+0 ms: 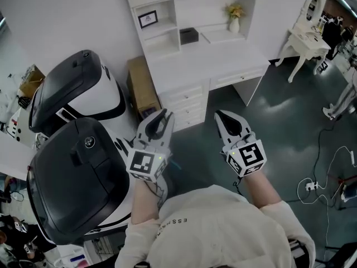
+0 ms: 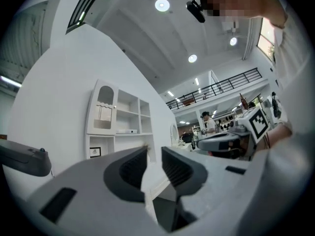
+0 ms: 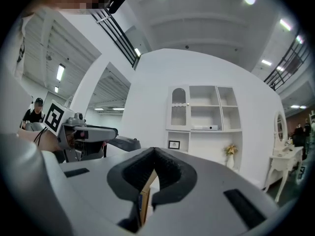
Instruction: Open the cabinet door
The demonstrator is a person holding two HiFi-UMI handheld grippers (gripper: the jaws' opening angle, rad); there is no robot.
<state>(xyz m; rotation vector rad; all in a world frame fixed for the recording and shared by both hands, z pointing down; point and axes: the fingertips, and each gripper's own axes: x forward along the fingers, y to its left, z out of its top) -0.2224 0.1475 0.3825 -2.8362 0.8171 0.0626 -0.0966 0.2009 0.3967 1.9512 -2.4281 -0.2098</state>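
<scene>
Head view: left gripper (image 1: 164,116) & right gripper (image 1: 221,117) side by side, level, over dark floor (image 1: 279,110), well apart from white desk hutch (image 1: 206,13) ahead.

Left gripper view: jaws a little apart, nothing betw. them. Cabinet door (image 2: 103,111) far off at hutch's upper left: white, arched panel, looks closed.

Right gripper view: jaw tips together, empty. Same door at hutch's upper left, upright, just beside open shelves (image 3: 204,104).

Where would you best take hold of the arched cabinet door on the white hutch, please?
Probably its right edge, beside the open shelves: the arched cabinet door sits at the left end of the white hutch, so that edge likely swings free. Come from the front, jaws level. No handle can be made out.
</scene>
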